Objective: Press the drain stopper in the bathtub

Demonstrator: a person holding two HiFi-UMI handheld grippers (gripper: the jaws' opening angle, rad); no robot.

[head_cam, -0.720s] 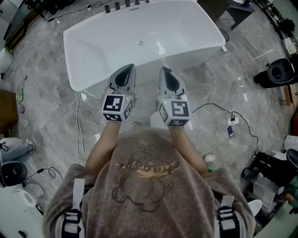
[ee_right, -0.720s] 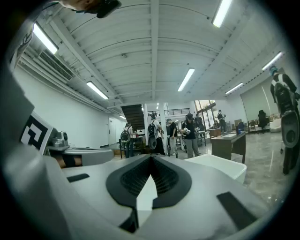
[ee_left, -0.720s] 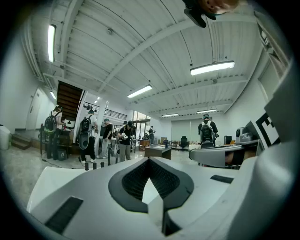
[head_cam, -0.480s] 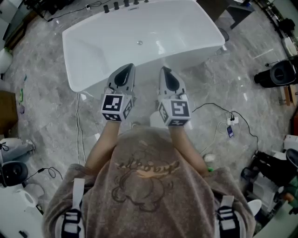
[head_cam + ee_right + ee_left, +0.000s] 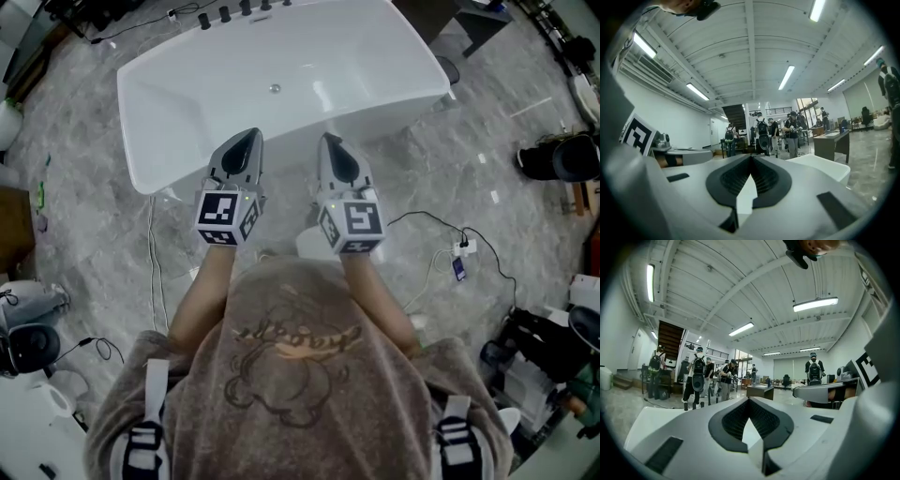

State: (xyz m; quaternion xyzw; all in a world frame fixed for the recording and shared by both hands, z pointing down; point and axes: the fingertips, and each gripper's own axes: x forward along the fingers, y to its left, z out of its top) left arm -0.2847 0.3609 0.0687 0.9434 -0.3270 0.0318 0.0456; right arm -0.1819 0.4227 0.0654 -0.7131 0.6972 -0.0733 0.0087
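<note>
A white freestanding bathtub (image 5: 187, 75) stands ahead of me in the head view. Its small round metal drain stopper (image 5: 275, 89) sits on the tub floor near the middle. My left gripper (image 5: 246, 139) is held at the tub's near rim, jaws shut and empty. My right gripper (image 5: 329, 142) is beside it at the same rim, also shut with nothing in it. In the left gripper view the shut tips (image 5: 749, 399) point level across the room. The right gripper view shows the shut tips (image 5: 751, 157) and the tub's corner (image 5: 820, 165) to the right.
Black tap fittings (image 5: 225, 13) line the tub's far rim. Cables and a power strip (image 5: 461, 248) lie on the grey marble floor at the right. Black equipment (image 5: 558, 155) stands farther right, white appliances (image 5: 28, 328) at the left. Several people with backpacks (image 5: 696, 376) stand across the room.
The tub has slid slightly left and up in the head view as my head shifted. Both grippers stay shut at the near rim, the left one a little further left.
</note>
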